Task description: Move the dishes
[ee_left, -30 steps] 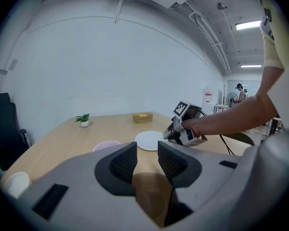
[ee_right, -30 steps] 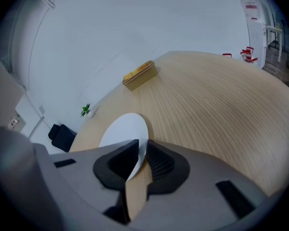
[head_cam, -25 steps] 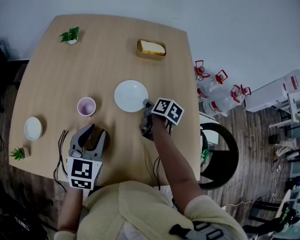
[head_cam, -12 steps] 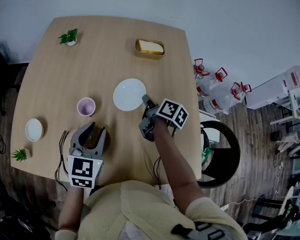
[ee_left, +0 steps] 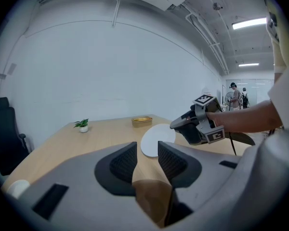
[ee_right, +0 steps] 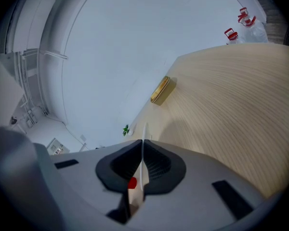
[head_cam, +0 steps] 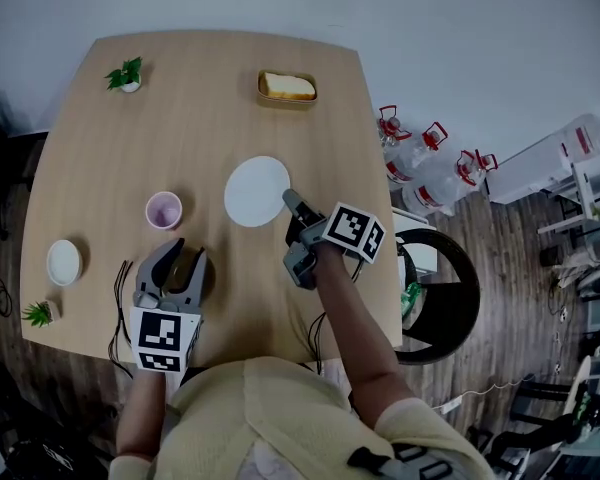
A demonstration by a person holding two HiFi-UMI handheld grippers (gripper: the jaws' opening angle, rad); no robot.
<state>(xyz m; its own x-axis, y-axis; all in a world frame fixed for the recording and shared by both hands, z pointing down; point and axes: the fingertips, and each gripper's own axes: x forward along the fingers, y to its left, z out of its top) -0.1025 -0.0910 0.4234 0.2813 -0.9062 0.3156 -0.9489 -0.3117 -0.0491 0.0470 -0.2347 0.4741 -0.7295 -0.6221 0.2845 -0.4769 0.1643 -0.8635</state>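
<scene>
The right gripper has just clamped narrow on the rim of the round white ceramic plate at the plate's 4 o'clock. Compared with a second ago, that edge has come up off the pale wooden table, so the move looks begun, with the plate at mid-table. The left gripper hovers wide and empty at 7 o'clock from the plate. A small pink cup stands at the plate's 9 o'clock and a yellow tray of bread at 12. Beyond the table's 3 o'clock edge, clear red-handled water jugs stand on a plank floor.
</scene>
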